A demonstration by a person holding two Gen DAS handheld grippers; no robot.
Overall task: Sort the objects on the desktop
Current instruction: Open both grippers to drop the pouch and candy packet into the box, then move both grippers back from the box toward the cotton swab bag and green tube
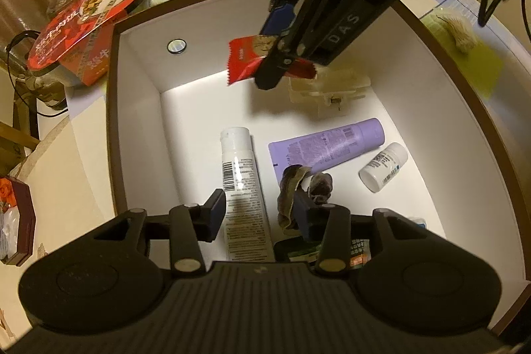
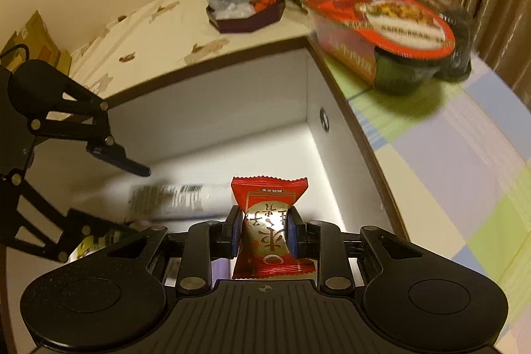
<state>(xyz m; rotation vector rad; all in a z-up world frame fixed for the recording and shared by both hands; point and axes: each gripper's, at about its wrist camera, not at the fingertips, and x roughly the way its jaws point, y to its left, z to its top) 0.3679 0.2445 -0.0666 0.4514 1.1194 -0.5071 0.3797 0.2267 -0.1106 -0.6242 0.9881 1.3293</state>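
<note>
right tongs (image 2: 264, 233) pinch red snack packet (image 2: 269, 221) | gold oval label | over box (image 2: 212, 108), seemingly

Warm, dim yellowish room light tints both views. In the left wrist view the white-lined brown-rimmed box (image 1: 139, 108) has a bright band along its floor's far edge, and a soft shadow falls beneath the red foil snack packet (image 1: 244, 58). Glare streaks the white plastic tube (image 1: 240, 178). The right wrist view is motion-blurred: the red-lidded instant noodle bowl (image 2: 378, 29) smears. Fisheye distortion bends the box rims, and corners darken.
</note>
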